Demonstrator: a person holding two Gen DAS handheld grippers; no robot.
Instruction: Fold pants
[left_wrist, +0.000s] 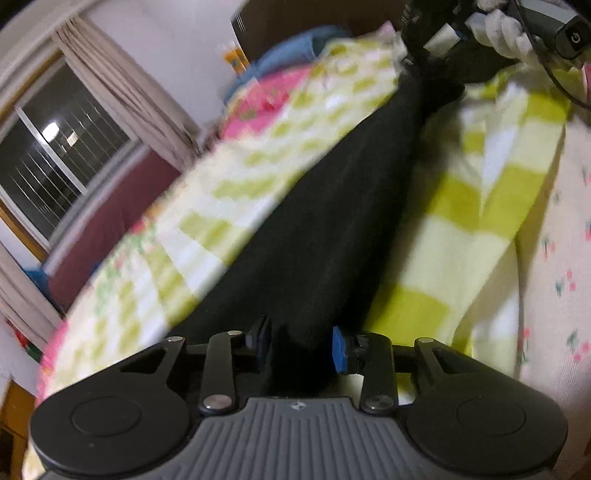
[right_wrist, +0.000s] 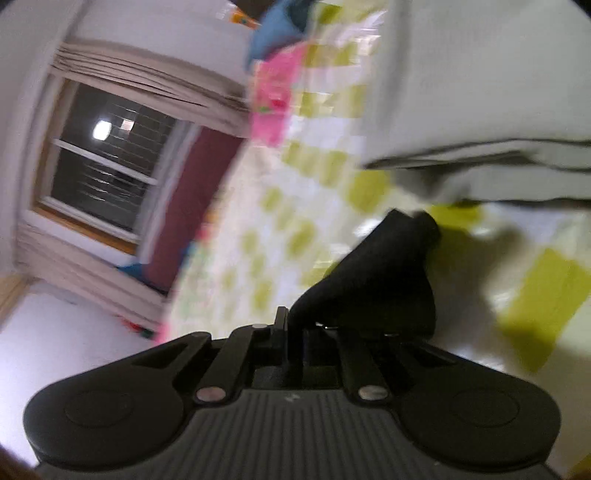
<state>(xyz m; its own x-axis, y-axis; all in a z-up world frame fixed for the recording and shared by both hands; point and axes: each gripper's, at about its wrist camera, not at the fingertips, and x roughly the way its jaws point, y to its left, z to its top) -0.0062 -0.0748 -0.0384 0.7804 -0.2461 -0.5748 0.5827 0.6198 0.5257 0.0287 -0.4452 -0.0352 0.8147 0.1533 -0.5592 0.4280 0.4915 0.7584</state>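
The black pants (left_wrist: 332, 206) stretch in a long taut band above a bed with a yellow-green checked blanket (left_wrist: 236, 192). My left gripper (left_wrist: 301, 349) is shut on one end of the pants, the cloth bunched between its blue pads. At the far end, in the left wrist view, my right gripper (left_wrist: 443, 40) holds the other end, gripped by a white-gloved hand (left_wrist: 502, 29). In the right wrist view my right gripper (right_wrist: 295, 332) is shut on a black fold of the pants (right_wrist: 376, 273) that rises past its fingers.
A folded grey cloth (right_wrist: 480, 92) lies on the blanket (right_wrist: 306, 177) beyond the right gripper. A dark window (left_wrist: 55, 155) with beige curtains and a maroon wall panel (left_wrist: 110, 221) lie past the bed's edge. A blue item (left_wrist: 288, 51) sits at the bed's far end. The person's floral clothing (left_wrist: 554, 258) is on the right.
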